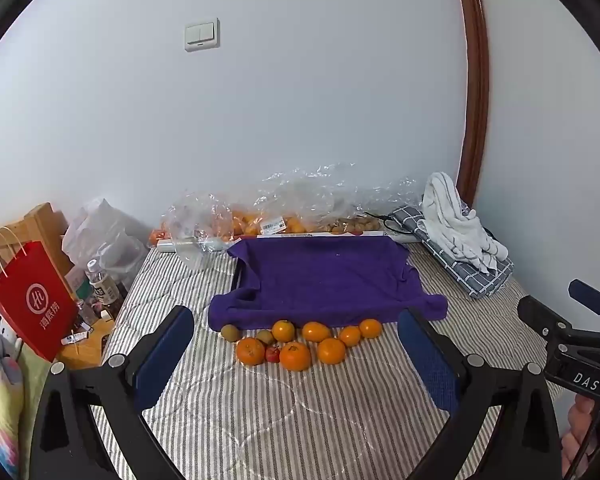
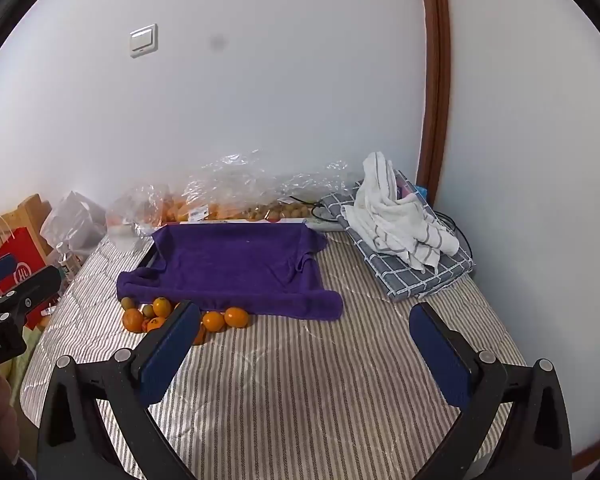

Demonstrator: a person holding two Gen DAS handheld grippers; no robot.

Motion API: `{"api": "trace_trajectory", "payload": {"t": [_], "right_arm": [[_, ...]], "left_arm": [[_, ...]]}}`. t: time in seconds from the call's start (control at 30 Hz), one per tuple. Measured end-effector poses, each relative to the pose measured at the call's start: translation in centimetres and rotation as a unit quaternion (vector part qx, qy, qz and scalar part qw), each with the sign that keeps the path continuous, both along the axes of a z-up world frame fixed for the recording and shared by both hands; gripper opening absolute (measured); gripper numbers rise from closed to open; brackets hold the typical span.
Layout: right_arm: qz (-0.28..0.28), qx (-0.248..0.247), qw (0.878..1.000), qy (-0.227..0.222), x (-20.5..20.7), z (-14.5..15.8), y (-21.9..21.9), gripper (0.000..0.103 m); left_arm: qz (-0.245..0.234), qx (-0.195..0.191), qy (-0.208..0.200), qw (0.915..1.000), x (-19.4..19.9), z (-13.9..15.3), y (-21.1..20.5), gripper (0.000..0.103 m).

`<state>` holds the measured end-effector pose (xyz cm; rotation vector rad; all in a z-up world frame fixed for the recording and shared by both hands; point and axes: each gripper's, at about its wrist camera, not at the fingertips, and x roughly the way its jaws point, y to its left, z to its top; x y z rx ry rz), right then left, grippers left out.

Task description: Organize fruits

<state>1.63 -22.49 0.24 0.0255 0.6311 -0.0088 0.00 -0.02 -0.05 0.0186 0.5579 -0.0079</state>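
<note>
while both jaws gape empty, fruits hard against purple towel, bags behind

A red paper bag stands left; a striped towel lies right.

Left wrist view: above the bed, facing the wall, fruit cluster centred ahead of its claw. Right wrist view: alongside, same heading. Shared: purple cloth, fruit.
</note>
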Motion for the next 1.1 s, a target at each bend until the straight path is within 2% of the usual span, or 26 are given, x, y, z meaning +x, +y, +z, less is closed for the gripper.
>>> {"api": "trace_trajectory", "payload": {"t": [0.33,0.47,1.1], "right_arm": [[0.005,-0.003,1.000,0.002,-0.1,-0.2,0.1,0.103],[0.005,-0.003,1.000,0.002,0.0,-0.2,0.3,0.103],[0.001,-0.003,1.000,0.004,-0.2,-0.4,0.0,0.103]], "left_arm": [[0.001,0.002,-0.001,1.0000,0.0,0.1,0.2,0.103],[0.005,0.010,-0.004,0.9999,0.1,-0.3,-0.9,0.103],[0.000,0.012,-0.003,0.9999,-0.1,0.2,0.2,0.103]]}}
